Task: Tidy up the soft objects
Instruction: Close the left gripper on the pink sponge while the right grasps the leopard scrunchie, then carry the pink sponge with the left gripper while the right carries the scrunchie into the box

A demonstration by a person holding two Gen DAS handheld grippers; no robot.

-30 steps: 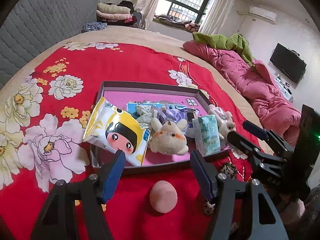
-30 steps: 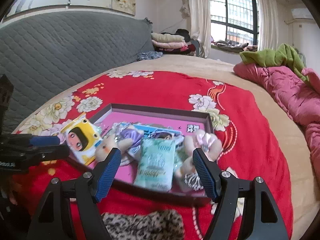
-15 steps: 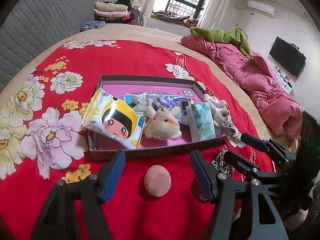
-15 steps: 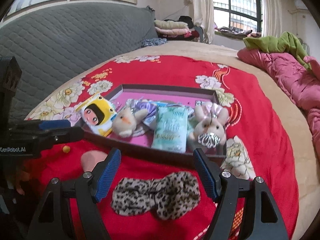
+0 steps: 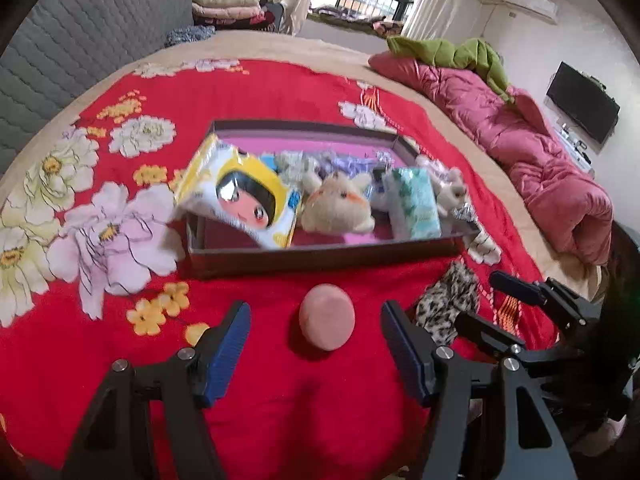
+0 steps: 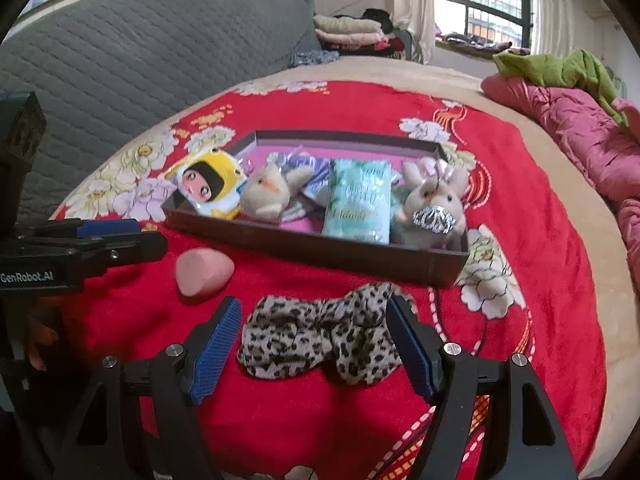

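Note:
A dark tray (image 5: pixel 320 258) (image 6: pixel 304 246) with a pink floor sits on the red flowered bedspread. It holds a yellow cartoon tissue pack (image 5: pixel 240 196) (image 6: pixel 210 188), a beige plush (image 5: pixel 336 210) (image 6: pixel 268 194), a teal tissue pack (image 5: pixel 416 204) (image 6: pixel 358 202) and a pale bunny plush (image 6: pixel 434 204). A pink soft ball (image 5: pixel 327 317) (image 6: pixel 204 270) lies in front of the tray, between the open jaws of my left gripper (image 5: pixel 315 350). A leopard-print cloth (image 6: pixel 320 332) (image 5: pixel 448 300) lies between the open jaws of my right gripper (image 6: pixel 314 346). Neither gripper touches its object.
A grey quilted headboard (image 6: pixel 120 60) rises on the left. A crumpled pink quilt (image 5: pixel 540 160) with a green blanket (image 5: pixel 452 52) lies along the right of the bed. Folded blankets (image 5: pixel 228 4) are stacked by the window. A TV (image 5: pixel 582 108) hangs on the right wall.
Both grippers have drawn back toward me and dipped lower. The pink ball now sits between the left jaws, and the leopard cloth has come into view between the right jaws. Jaws unchanged.

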